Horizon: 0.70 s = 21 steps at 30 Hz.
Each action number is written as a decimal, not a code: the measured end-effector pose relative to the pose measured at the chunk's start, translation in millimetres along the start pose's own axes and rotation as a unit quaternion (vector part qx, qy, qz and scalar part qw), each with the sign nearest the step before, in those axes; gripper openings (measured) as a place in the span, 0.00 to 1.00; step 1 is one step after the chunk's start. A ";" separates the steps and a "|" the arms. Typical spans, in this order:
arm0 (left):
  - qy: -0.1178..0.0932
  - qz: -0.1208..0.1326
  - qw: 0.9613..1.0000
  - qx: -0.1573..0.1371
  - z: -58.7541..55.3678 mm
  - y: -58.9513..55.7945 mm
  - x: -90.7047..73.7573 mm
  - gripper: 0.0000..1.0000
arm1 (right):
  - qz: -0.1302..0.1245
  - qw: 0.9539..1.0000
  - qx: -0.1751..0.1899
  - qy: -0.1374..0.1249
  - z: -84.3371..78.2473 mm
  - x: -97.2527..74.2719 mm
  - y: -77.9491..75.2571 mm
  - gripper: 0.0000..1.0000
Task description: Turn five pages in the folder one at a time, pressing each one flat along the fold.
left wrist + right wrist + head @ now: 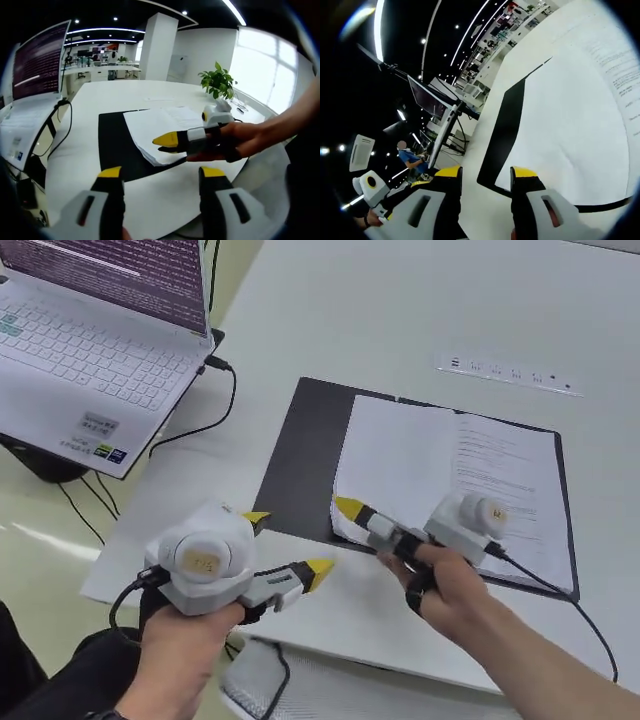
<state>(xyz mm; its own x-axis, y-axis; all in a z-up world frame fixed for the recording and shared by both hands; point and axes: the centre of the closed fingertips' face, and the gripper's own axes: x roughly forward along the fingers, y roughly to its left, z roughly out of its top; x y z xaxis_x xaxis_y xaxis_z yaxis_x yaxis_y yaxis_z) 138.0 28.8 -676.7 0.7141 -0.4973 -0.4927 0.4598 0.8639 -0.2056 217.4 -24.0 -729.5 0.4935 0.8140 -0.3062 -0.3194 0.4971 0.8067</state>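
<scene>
Two hand-held grippers work at an open folder that lies flat on a white table, right of a laptop and nearer than a power strip. Its black cover is bare on the left; the white pages sit on the right part, the left leaf blank, the right leaf printed. The right gripper, held in the right hand, points left and far, with its yellow tips at the near left corner of the pages. In the right gripper view the right gripper has its jaws spread with a plain gap, nothing pinched; the black cover edge and the white sheet lie just beyond and between the tips. Whether a tip touches the paper cannot be told. The left gripper, in the left hand, sits over bare table at the near left of the folder, apart from it, its jaws spread wide and holding nothing. In the left gripper view the folder and the pages lie beyond the left gripper's tips, with the right gripper over the page corner.
</scene>
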 end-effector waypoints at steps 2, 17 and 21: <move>0.002 -0.005 1.000 0.001 0.3 -1.8 3.9 0.59 | -0.003 1.000 -0.013 -0.001 3.0 -13.4 3.0 0.37; 0.040 -0.049 0.997 0.043 -0.8 -14.5 43.5 0.58 | -0.053 0.987 -0.150 0.032 0.8 -133.7 -9.1 0.42; 0.044 -0.055 0.996 0.053 2.6 -12.3 56.3 0.58 | -0.065 0.985 -0.160 0.015 4.7 -158.0 -11.0 0.45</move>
<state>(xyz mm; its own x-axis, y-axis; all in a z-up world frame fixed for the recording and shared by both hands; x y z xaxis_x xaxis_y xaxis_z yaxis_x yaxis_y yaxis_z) 173.9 -10.0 -699.7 0.6098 -0.5759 -0.5445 0.5888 0.7891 -0.1751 146.8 -159.4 -687.6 0.5249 0.7430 -0.4153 -0.4962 0.6635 0.5599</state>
